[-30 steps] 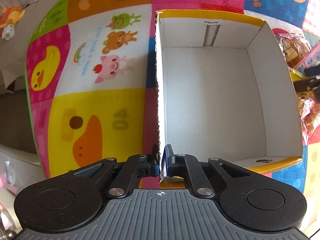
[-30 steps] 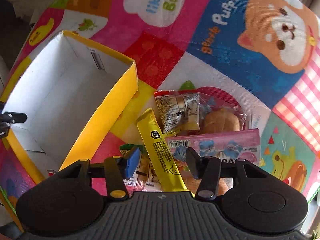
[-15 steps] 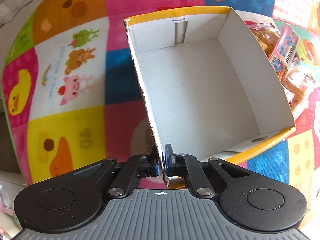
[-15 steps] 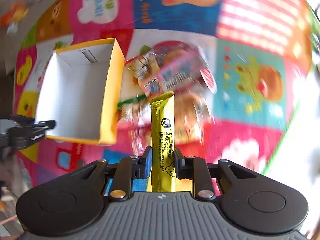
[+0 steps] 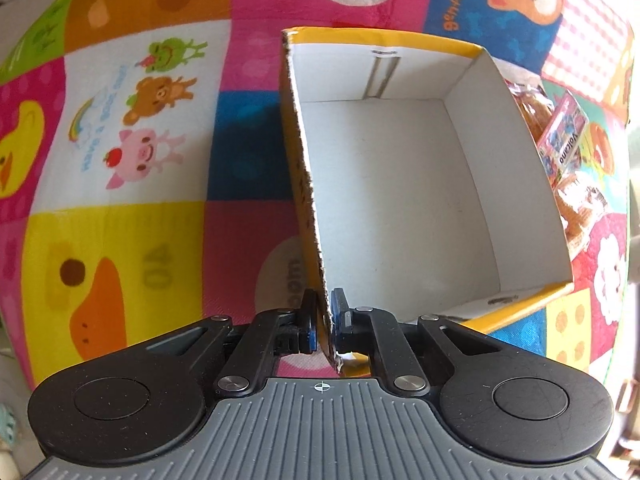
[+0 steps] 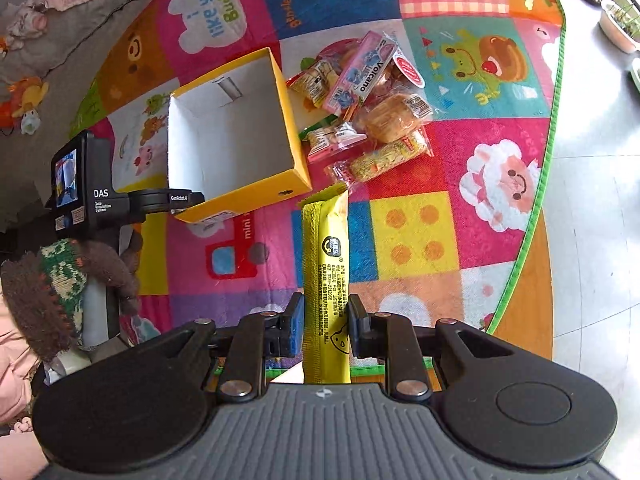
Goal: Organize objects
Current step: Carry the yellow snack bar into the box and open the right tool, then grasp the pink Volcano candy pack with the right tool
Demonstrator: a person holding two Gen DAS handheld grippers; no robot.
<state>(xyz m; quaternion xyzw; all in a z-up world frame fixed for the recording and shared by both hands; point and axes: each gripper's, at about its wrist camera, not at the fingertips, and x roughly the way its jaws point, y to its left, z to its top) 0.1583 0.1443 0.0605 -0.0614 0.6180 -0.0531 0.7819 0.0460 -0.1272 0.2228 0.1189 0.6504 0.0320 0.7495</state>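
A yellow cardboard box with a white empty inside sits on the colourful play mat; it also shows in the right wrist view. My left gripper is shut on the box's near left wall, and it shows from outside in the right wrist view. My right gripper is shut on a long yellow snack stick, held high above the mat, in front of the box. A pile of wrapped snacks lies right of the box, with a pink Volcano pack on top.
The play mat ends at a green edge on the right, with shiny floor beyond. Plant pots stand at the far right. A grey blanket with soft toys lies at the far left.
My right gripper closed on the yellow snack stick and lifted it up and back from the pile. My left gripper kept its hold on the box wall and the box swung slightly.
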